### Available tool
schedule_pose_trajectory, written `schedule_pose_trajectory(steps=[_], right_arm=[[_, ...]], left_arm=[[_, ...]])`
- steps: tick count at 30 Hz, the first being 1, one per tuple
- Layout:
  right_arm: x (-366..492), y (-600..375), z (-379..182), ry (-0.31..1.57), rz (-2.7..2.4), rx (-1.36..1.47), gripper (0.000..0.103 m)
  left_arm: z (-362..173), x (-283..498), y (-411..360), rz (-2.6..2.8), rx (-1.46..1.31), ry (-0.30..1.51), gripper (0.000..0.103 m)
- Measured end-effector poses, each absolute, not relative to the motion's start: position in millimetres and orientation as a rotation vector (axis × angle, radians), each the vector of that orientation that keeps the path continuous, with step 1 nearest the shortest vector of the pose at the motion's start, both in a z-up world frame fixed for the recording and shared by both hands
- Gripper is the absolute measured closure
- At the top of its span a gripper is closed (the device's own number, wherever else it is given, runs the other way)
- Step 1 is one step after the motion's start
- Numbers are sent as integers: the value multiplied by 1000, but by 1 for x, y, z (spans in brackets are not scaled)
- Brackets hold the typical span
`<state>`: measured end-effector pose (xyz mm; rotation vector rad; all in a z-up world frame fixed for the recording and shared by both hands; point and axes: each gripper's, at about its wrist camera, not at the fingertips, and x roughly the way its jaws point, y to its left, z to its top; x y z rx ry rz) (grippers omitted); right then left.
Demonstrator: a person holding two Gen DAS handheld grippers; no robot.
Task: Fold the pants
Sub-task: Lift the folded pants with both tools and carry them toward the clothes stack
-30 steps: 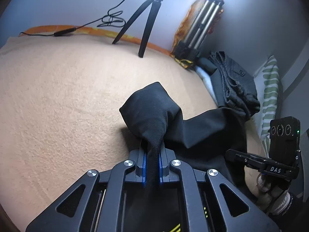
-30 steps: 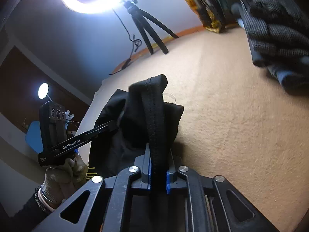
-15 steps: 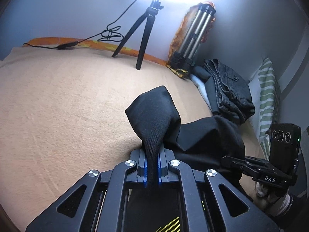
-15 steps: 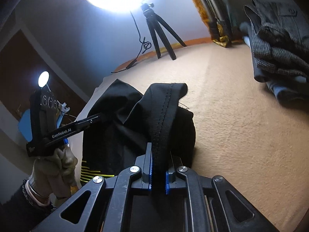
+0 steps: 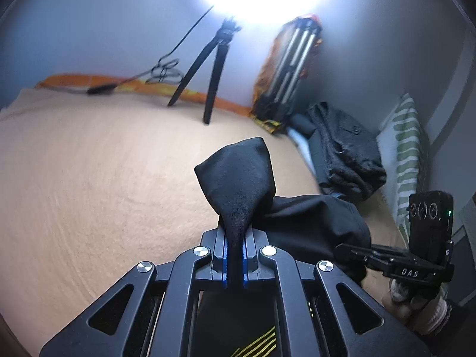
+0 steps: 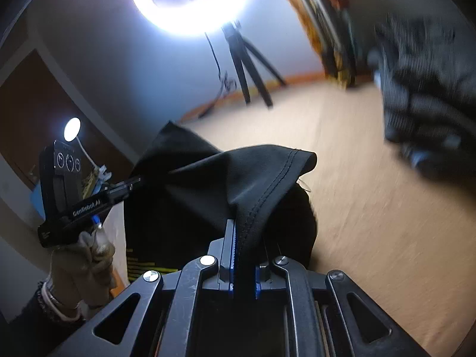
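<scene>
While both grippers hold the black pants (image 5: 309, 223) off the tan bedspread (image 5: 89, 193), the cloth hangs bunched between them at the near edge of the bed. Nearest the bedspread's front edge, the left gripper (image 5: 235, 255) is clamped tight on a puffed fold of the fabric, blue pads squeezing it thin. Beside it over the same edge, the right gripper (image 6: 245, 255) has a stitched hem between its pads; its jaws are easing apart, yet the hem sits against the left pad. Yellow stripes on the pants show below the bedspread's edge. Farther across the bedspread, a heap of dark folded clothes (image 5: 345, 154) lies by a striped pillow (image 5: 404, 148). At its far side stand a small black tripod (image 5: 211, 74) and a bright ring light (image 6: 190, 3).
</scene>
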<state>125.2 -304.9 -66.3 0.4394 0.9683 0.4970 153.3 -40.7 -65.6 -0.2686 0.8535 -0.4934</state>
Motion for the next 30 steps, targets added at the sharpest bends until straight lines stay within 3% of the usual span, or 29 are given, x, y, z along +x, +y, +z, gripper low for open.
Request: schedule_pose_trajectory(steps=[3, 4, 5, 9, 14, 15, 19, 21, 22, 30], right_arm=[[131, -307, -78, 1016, 456, 410, 76], [133, -309, -80, 1028, 432, 387, 61], [135, -310, -82, 1036, 408, 371, 55], [145, -318, -94, 1070, 379, 363, 42], [159, -314, -97, 1046, 435, 411, 38], [160, -312, -98, 1033, 433, 415, 38], [166, -306, -107, 1037, 465, 479, 72], [166, -305, -106, 1035, 467, 520, 80], [164, -304, -101, 1023, 464, 515, 90], [131, -304, -36, 852, 457, 420, 96]], left_arm=[[-75, 156, -38, -467, -266, 876, 98], [-77, 157, -36, -461, -273, 881, 98], [-79, 158, -35, -459, -281, 884, 98], [-79, 160, -35, -454, -279, 885, 98], [-86, 165, -37, -455, -284, 903, 98], [-87, 166, -37, -457, -289, 906, 98], [-88, 167, -38, -456, -295, 909, 98], [-85, 166, -39, -462, -294, 901, 98], [-83, 164, -39, -464, -291, 895, 98], [-46, 141, -37, -497, -329, 785, 98]])
